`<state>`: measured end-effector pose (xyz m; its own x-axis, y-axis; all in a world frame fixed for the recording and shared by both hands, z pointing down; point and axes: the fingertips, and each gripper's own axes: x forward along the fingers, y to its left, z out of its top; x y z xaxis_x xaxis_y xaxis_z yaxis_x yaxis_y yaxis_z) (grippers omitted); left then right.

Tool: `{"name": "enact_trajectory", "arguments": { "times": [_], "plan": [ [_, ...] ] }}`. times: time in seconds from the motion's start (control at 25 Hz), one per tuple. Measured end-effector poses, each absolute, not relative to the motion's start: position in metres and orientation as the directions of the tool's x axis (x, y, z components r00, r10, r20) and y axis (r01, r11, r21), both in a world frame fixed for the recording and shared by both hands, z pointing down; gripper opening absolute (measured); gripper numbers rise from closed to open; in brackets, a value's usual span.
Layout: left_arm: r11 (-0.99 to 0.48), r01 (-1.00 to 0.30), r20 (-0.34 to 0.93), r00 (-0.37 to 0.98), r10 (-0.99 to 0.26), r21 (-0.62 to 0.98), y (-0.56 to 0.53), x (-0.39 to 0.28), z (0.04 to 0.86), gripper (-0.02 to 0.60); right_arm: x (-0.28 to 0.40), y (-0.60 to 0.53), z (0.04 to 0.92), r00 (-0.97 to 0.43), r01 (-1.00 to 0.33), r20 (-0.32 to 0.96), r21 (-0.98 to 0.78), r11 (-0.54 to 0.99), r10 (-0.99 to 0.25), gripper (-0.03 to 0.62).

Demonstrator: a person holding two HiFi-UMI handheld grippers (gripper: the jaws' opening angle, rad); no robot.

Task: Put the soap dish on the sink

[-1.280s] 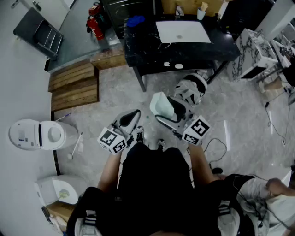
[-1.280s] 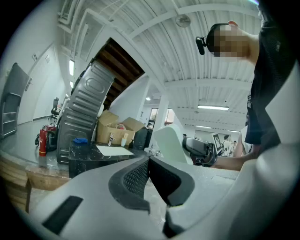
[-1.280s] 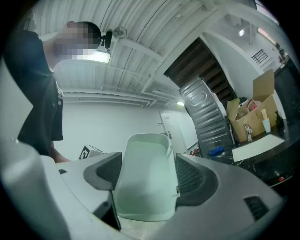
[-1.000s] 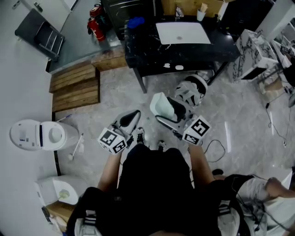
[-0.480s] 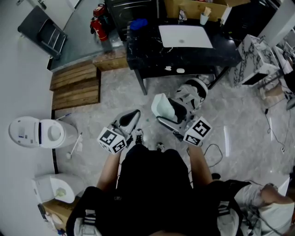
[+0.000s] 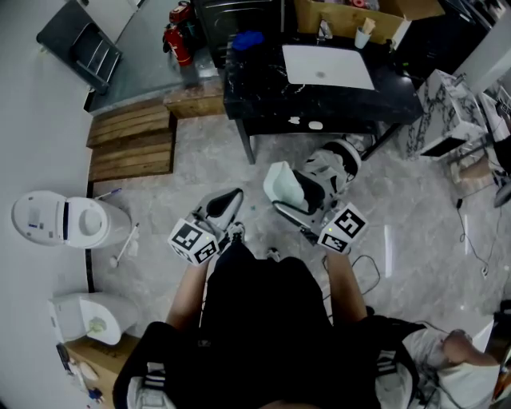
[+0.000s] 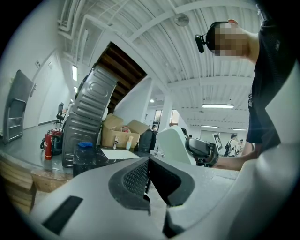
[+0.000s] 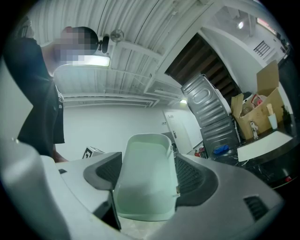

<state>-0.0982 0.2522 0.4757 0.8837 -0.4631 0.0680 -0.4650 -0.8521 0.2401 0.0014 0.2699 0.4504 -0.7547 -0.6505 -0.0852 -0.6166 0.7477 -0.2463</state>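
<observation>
A pale green soap dish (image 8: 146, 180) stands on edge between the jaws of my right gripper (image 8: 146, 187), which is shut on it. In the head view the soap dish (image 6: 279, 183) is held over the floor, ahead of my body, with the right gripper (image 6: 297, 193) behind it. My left gripper (image 6: 217, 209) hangs beside it, shut with nothing between its pads (image 7: 137, 180). The white sink (image 6: 327, 65) lies in the black counter (image 6: 255, 88) at the far side of the room. From the left gripper view the soap dish (image 7: 174, 144) shows to the right.
A white toilet (image 6: 60, 221) and another white fixture (image 6: 88, 319) stand at the left wall. Wooden pallets (image 6: 132, 144) lie left of the counter. A blue object (image 6: 246, 38), a cup (image 6: 363, 37) and a cardboard box (image 6: 351, 11) sit by the sink. A cable (image 6: 371, 256) trails on the floor.
The head view has shifted a little, so the counter and sink sit slightly nearer. Both grippers keep their places, the soap dish still held in the right one.
</observation>
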Motion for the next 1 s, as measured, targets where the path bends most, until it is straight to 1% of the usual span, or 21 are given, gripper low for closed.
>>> {"name": "enact_trajectory", "arguments": {
  "times": [0.4,1.0],
  "plan": [
    [-0.838,-0.488,0.067,0.871,-0.487,0.246,0.223,-0.114,0.479,-0.002,-0.005,0.240,0.454,-0.757,-0.619,-0.069,-0.243,0.747,-0.650,0.350],
    [-0.860,-0.439,0.068,0.897,-0.438,0.261,0.115,-0.108,0.482,-0.002,-0.003,0.142,0.459,-0.723,-0.665,-0.013,-0.256,0.701,-0.691,0.350]
  ]
}}
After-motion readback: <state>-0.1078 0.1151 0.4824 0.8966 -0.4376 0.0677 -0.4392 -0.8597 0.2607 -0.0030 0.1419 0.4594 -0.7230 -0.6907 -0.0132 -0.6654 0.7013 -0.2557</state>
